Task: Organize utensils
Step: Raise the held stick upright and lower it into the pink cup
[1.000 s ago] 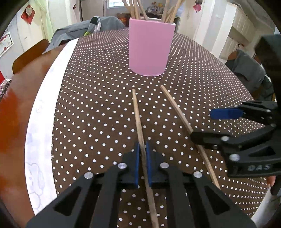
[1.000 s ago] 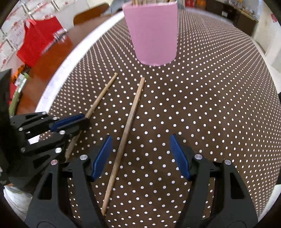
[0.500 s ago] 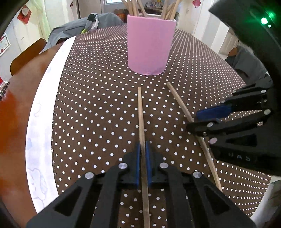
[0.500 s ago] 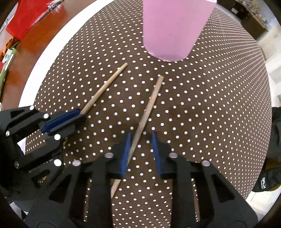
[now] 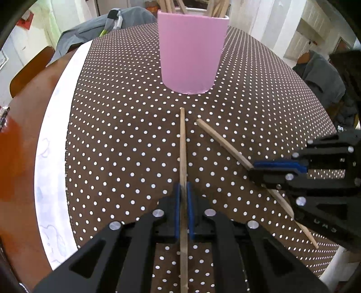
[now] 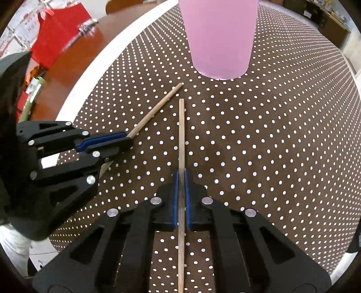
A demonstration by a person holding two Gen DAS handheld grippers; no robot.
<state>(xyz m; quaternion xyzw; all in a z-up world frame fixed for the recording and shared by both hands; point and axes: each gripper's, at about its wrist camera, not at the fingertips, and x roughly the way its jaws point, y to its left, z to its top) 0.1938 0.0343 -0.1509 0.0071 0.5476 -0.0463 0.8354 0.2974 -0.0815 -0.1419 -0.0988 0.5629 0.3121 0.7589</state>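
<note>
Left wrist view
Holder: a pink cup (image 5: 193, 54) stands upright at the far middle of the dotted brown tablecloth (image 5: 112, 146), with several wooden sticks (image 5: 216, 8) already standing in it.
Left gripper: the left gripper (image 5: 183, 191) is clenched on a wooden chopstick (image 5: 182, 144), its blue pads pressed to both sides of the shaft.
Left chopstick position: it runs from the near edge straight toward the cup, its far tip stopping just short of the cup's base.
Right gripper, seen from the side: the right gripper (image 5: 255, 171) sits at the right, closed on a second chopstick (image 5: 222, 144) that slants from near right to far left.

Right wrist view
Right gripper: the right gripper (image 6: 181, 180) grips its chopstick (image 6: 181, 135) between the blue pads, at about the middle of the stick.
Right chopstick position: it points at the pink cup (image 6: 220, 38), with its far tip a little short of the base.
Left gripper, seen from the side: the left gripper (image 6: 128, 140) is at the left, clamped on the other chopstick (image 6: 158, 108), whose free tip lies near the right one's tip.

Progress
Done: some sticks are in the cup, and both loose chopsticks are now grasped, one per gripper.
Left to do: both appear still low over the cloth; whether they have lifted clear cannot be told. Each likely needs raising, tipping upright and dropping into the cup.
</note>
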